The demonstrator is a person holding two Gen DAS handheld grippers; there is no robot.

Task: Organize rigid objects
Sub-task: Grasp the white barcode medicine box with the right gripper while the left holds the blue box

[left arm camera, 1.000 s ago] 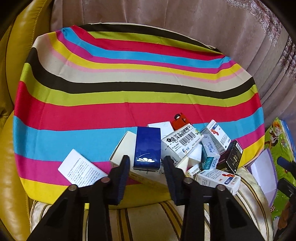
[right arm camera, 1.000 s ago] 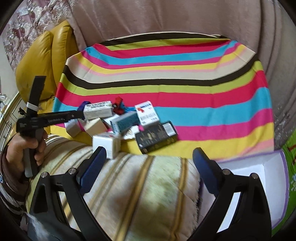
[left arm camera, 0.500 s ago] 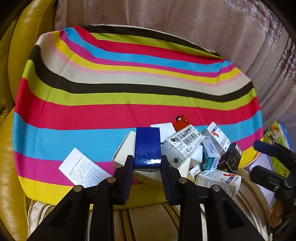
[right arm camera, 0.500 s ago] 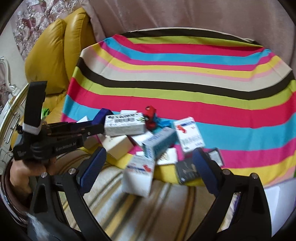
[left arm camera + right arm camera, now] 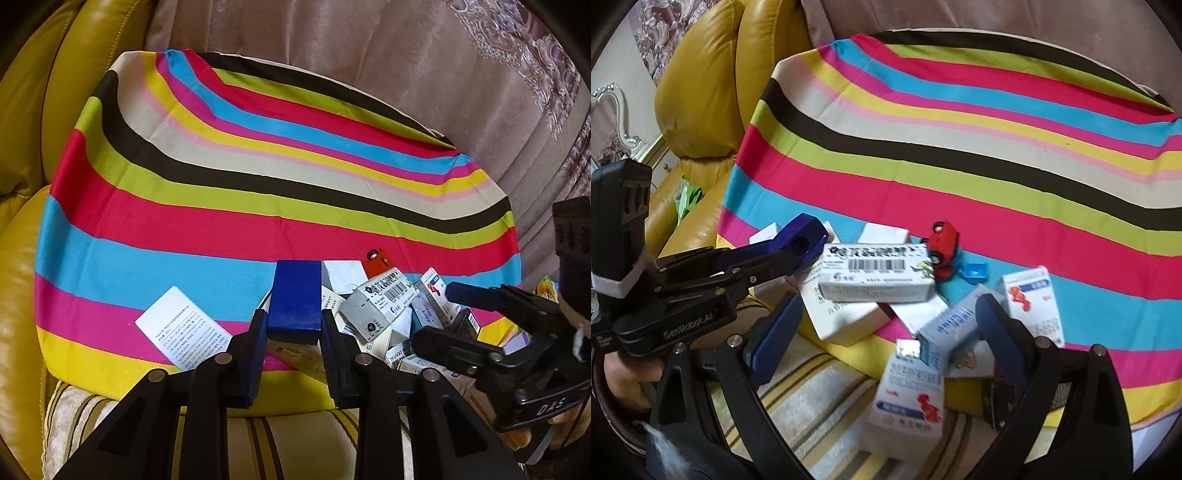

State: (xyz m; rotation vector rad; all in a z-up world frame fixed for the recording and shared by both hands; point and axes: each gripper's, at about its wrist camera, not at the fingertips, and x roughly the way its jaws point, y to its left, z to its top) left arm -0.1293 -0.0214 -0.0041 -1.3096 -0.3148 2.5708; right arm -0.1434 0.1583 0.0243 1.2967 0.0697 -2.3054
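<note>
- Striped cloth (image 5: 207,221) in red, blue, yellow and black covers a cushion on a yellow leather sofa (image 5: 26,155), with a beige drape behind.
- Left tongs (image 5: 293,334) are clamped on a dark blue box (image 5: 295,295), pads pressing its two long sides (the box stands up out of the grip).
- Right tongs (image 5: 886,328) gape wide and hold nothing, poised over the small cartons at the cloth's near edge.
- Between their fingers lies a white carton with a red figure (image 5: 908,402), tipped onto the striped cushion below.
- Beyond sits a barcode box (image 5: 875,273), touching a red toy car (image 5: 943,245).
- A printed leaflet (image 5: 184,330) lies flat, left of the blue box.
</note>
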